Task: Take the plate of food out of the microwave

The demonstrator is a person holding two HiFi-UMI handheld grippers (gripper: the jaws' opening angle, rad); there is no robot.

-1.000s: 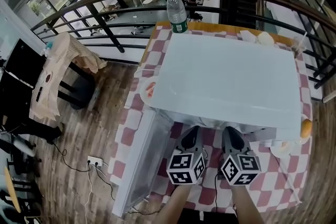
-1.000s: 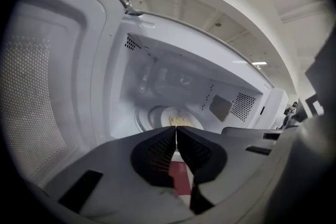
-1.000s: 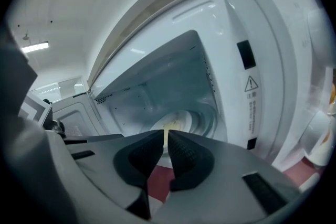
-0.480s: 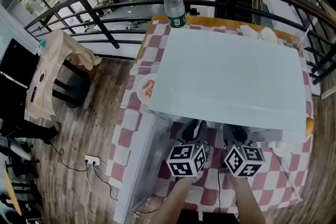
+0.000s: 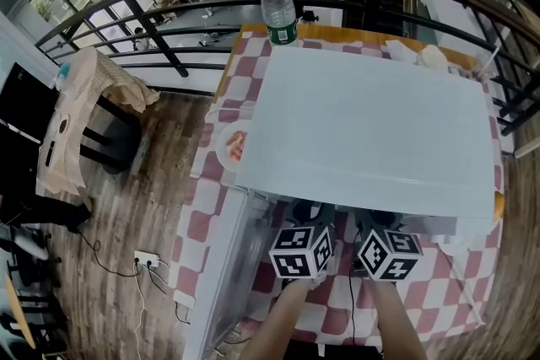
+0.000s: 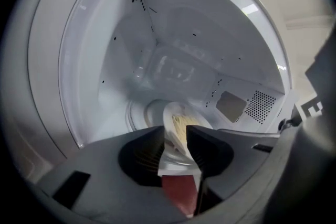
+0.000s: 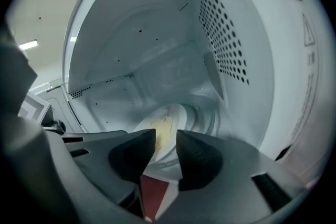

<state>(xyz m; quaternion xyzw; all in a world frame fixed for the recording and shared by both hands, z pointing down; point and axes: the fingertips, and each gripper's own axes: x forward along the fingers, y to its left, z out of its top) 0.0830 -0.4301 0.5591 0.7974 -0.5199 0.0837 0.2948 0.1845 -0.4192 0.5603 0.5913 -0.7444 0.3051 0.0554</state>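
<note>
The white microwave (image 5: 371, 122) stands on the checked table with its door (image 5: 221, 265) swung open to the left. Inside, a white plate of pale yellow food (image 6: 181, 122) sits on the turntable; the right gripper view also shows this plate (image 7: 161, 128). My left gripper (image 6: 177, 145) and right gripper (image 7: 167, 150) point side by side into the cavity. The jaws of both have just been opening, and the plate shows through each gap, untouched by the pads. From above, only the marker cubes (image 5: 299, 251) (image 5: 388, 255) show, with the fingertips hidden under the microwave's front edge.
A water bottle (image 5: 278, 8) stands at the table's far edge. A small plate with red food (image 5: 233, 146) lies left of the microwave. Crumpled paper (image 5: 418, 56) lies at the back right. A black railing runs behind the table, and the cavity walls are close on both sides.
Both grippers have slid forward and a little lower. Their dark jaws, plain to see a second ago, are now mostly hidden under the microwave's front edge.
</note>
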